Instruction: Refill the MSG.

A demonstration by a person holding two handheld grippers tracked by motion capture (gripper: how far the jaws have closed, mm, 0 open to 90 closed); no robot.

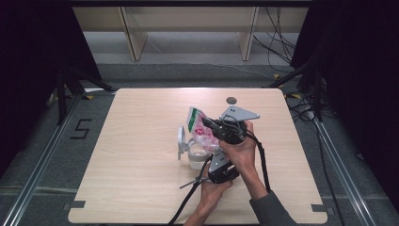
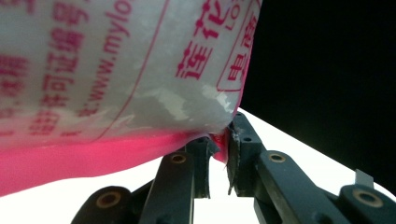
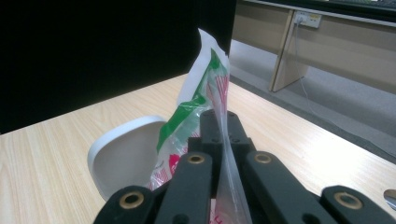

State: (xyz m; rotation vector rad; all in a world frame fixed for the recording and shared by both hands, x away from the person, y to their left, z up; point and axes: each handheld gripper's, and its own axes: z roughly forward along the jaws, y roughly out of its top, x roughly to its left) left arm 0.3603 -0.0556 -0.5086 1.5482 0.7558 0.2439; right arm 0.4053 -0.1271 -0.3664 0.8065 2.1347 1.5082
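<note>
A: Looking from the near edge of the table (image 1: 141,197), what comes first?

B: The person's two forearms enter from the bottom of the high view. The left gripper (image 1: 212,162) sits nearest, just beside a clear container (image 1: 197,157) with a white hinged lid (image 1: 181,141) standing open at its left side.

A: Is that gripper holding anything?

B: Yes. In the left gripper view its jaws are drawn narrow and pinch the lower corner of a plastic bag (image 2: 116,70), white with red printed lettering and a pink band along the bottom edge.

A: And the other hand?

B: The right gripper (image 1: 211,126) lies just beyond, slightly higher. In the right gripper view its jaws are fully closed on the bag's thin film (image 3: 205,93), which rises between them to a torn-looking top edged in green.

A: So where is the bag itself?

B: Lifted off the table, tilted, held by both grippers directly over the open container.

A: How far along does the work seem?

B: The lid is already open, the bag is gripped and positioned, and something pale seems to lie inside the container, though the amount is hard to judge. Finishing the emptying, setting the bag down and closing the lid appear to be left.

A: Anything farther away?

B: A small dark round mark (image 1: 231,100) near the far edge of the table, then grey floor and pale furniture legs.
</note>
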